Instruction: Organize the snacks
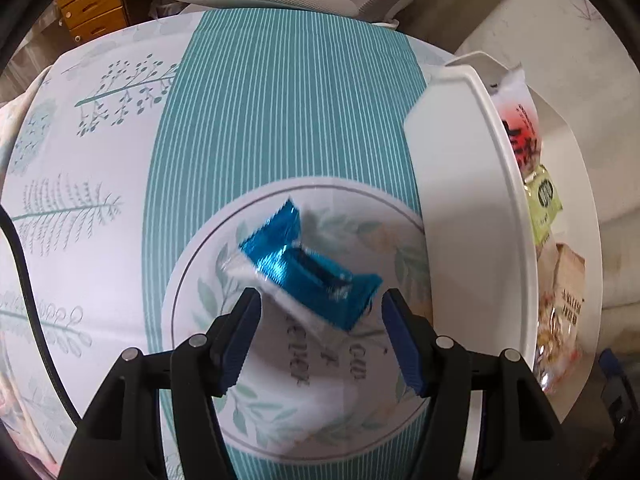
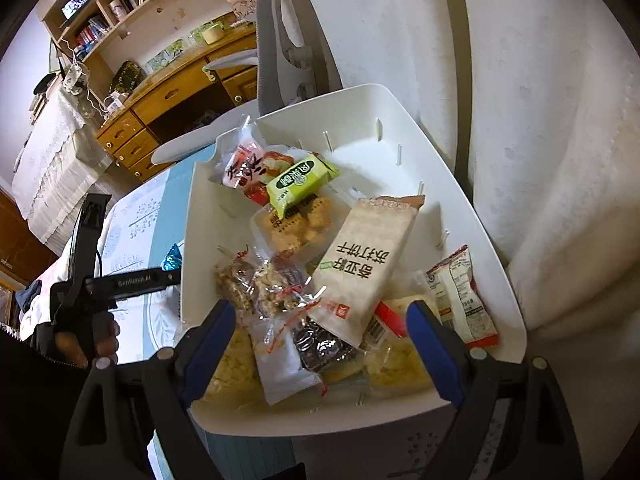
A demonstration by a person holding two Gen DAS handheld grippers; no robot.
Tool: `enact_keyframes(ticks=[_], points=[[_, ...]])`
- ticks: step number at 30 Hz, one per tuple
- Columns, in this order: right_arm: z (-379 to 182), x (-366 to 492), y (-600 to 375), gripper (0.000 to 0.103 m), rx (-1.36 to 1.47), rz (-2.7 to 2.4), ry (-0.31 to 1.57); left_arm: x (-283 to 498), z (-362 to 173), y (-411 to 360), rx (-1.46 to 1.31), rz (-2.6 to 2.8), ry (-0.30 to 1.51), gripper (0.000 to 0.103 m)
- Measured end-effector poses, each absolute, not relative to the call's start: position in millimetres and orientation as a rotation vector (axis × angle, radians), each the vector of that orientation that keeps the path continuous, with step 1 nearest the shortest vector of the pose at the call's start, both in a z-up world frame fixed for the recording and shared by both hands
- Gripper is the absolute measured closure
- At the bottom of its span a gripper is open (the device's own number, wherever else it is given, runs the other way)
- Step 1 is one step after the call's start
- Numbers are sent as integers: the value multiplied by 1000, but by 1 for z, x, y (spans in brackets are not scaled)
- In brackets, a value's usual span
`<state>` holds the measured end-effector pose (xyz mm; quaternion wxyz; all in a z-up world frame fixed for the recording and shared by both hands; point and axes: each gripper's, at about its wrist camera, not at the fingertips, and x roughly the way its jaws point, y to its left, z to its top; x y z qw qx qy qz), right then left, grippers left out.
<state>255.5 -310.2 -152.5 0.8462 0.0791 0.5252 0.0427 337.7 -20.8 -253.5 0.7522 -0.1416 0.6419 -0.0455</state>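
- While the left gripper [image 1: 320, 312] is pointing down at the tablecloth, its two black arms with blue ribbed pads [image 1: 240, 336] are standing apart, and a shiny blue foil snack packet [image 1: 308, 268] is lying just beyond the tips, near the middle of the left wrist view.
- That packet is blurred, so I cannot tell whether it is resting on the cloth or still in the air; neither pad is pressing on it.
- Under it, a white and teal striped tablecloth with leaf prints [image 1: 256, 120] is covering the table, with a round white printed emblem [image 1: 304, 400] in the lower centre.
- At the right edge of the left wrist view, a white plastic bin [image 1: 460, 208] is standing just beside the emblem, with wrapped snacks showing over its rim.
- Across the right wrist view, the right gripper [image 2: 320, 344] is hovering over the same bin [image 2: 400, 120], jaws wide apart and gripping nothing.
- Inside the bin, a long beige cracker pack with dark lettering [image 2: 364, 264] is lying on top of the pile at centre, a lime green snack packet [image 2: 300, 184] is sitting above it, and a clear bag of brown nut clusters [image 2: 260, 284] is lying to the left.
- At the lower left of that view, a person's hand [image 2: 86, 340] is gripping the black handle of the other gripper.
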Motion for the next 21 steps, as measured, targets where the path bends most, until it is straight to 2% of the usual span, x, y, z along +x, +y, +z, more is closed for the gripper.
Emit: enact_keyframes(ticks=[3,4,8,9,21], points=[[-153,258,-312,15,164,84,1113,345,-256,-22,-310,-94,1399,43],[-153,259,-312,15,163,82,1115,346,-257,-23,-311,-95,1398,50],[-156,262,-314,15,165,81,1124,352,-258,-20,-316,-97,1394,58],[-156,262,-313,15,165,82,1125,352,-259,-20,-322,-102,1398,64],[-155,262,-311,15,169,93,1122,344,-249,-19,-332,-117,1381,71]])
